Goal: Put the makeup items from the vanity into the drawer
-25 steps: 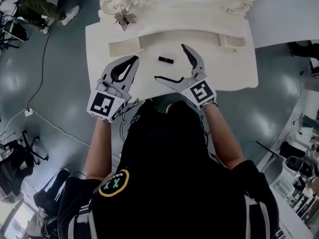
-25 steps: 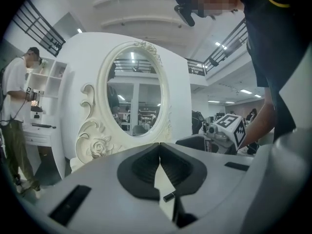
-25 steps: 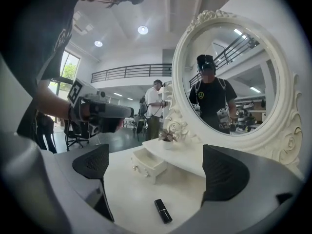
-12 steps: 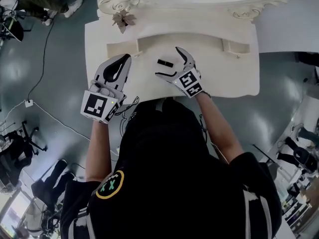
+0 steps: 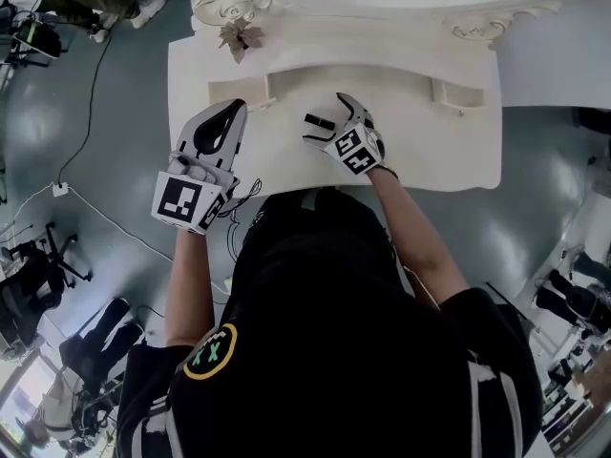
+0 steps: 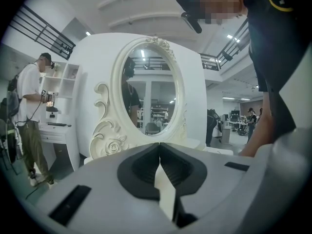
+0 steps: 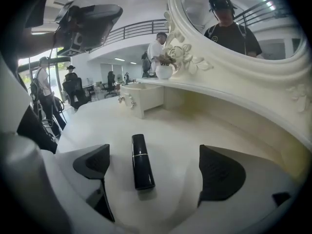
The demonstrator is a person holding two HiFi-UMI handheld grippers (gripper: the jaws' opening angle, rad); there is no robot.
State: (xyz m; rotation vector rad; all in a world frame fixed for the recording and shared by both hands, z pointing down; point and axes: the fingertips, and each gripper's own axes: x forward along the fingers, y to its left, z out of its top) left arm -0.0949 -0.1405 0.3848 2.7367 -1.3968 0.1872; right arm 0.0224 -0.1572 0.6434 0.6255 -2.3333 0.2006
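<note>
Barely begun, I judge: the glossy black lipstick tube (image 7: pixel 141 162) lies on the white vanity worktop (image 7: pixel 185 130) between the spread jaws of the right hand-held gripper (image 7: pixel 157 170), ungripped; the left hand-held gripper (image 6: pixel 159 152) is pressed together, empty; nothing looks stowed yet

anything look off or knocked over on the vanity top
Nothing stands out. One black lipstick tube lies flat on the vanity top, untouched, between the open jaws of the right tool. No spill or damage shows.

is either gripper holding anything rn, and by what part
Nothing is held. The right gripper is open around the lipstick lying on the vanity, not touching it; the left gripper is shut and empty.
</note>
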